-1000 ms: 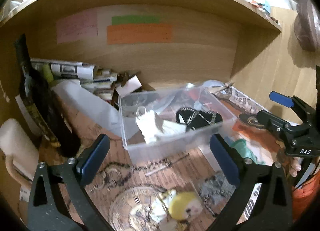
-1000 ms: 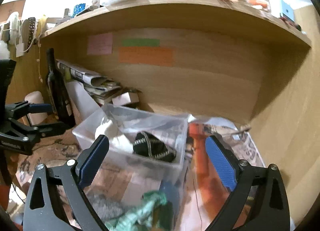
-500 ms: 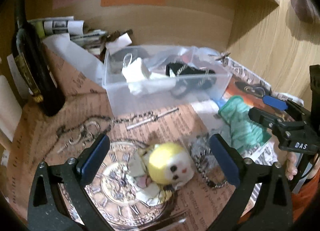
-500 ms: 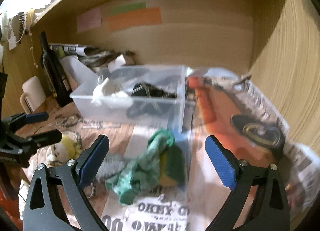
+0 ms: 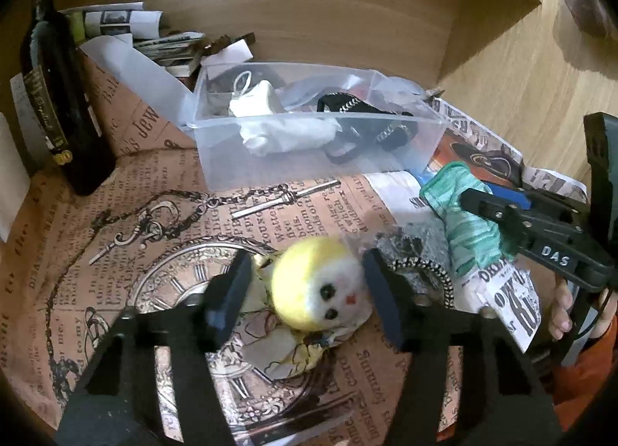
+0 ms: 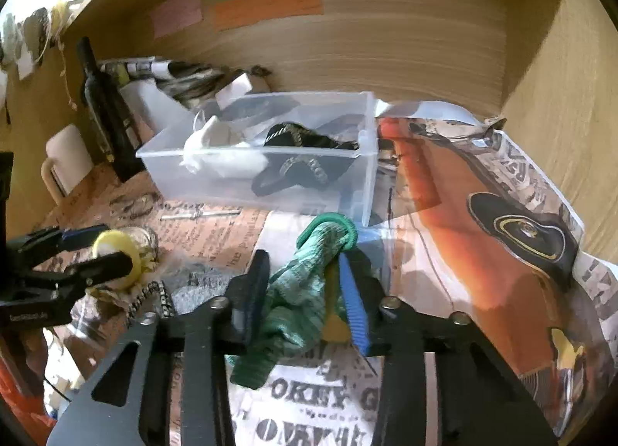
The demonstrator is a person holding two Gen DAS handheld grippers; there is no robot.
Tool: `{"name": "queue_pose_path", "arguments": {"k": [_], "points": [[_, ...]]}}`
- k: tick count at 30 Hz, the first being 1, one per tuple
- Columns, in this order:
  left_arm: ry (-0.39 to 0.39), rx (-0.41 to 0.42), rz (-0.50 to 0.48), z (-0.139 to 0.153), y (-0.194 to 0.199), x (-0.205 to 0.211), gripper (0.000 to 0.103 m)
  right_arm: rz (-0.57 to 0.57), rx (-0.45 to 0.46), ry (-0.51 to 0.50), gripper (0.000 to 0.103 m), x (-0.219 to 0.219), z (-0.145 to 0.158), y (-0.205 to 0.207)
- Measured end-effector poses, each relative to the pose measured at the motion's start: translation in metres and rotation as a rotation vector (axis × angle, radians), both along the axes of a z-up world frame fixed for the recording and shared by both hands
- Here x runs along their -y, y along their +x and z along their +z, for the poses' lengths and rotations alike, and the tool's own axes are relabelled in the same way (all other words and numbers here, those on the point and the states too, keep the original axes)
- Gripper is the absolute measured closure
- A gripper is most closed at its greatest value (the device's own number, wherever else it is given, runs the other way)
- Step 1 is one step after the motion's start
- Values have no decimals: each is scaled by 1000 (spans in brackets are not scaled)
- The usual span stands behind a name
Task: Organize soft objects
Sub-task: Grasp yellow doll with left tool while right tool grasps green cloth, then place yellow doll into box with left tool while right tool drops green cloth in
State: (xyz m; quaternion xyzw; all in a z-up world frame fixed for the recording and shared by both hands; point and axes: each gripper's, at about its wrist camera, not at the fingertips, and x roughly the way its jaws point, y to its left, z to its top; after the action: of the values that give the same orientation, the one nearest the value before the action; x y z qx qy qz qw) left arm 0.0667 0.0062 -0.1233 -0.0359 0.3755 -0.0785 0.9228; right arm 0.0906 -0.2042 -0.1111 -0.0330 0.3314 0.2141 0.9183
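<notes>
Doll, yellow-headed, lies on the printed paper covering the table, between my left jaws, which are closing; the right pad seems to meet its head, the left one stands just off it. My right jaws are closing on the green cloth, crumpled on the paper just before the clear bin, and the pads already press its folds. Inside that bin sit a white pouch and a black piece. A dark bottle stands left of the bin.
</notes>
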Motion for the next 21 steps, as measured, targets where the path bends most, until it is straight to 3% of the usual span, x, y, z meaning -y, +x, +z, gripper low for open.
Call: {"name": "queue_pose_path", "arguments": {"k": [2, 7, 13, 21], "points": [[-3, -8, -12, -1, 1, 2, 58, 19, -6, -33, 84, -5, -4, 1], [5, 17, -9, 4, 0, 3, 59, 35, 0, -34, 90, -7, -5, 2], [-14, 64, 1, 23, 5, -6, 59, 37, 51, 0, 91, -4, 15, 1], [-9, 158, 15, 60, 24, -18, 59, 34, 185, 33, 91, -7, 55, 2]]}}
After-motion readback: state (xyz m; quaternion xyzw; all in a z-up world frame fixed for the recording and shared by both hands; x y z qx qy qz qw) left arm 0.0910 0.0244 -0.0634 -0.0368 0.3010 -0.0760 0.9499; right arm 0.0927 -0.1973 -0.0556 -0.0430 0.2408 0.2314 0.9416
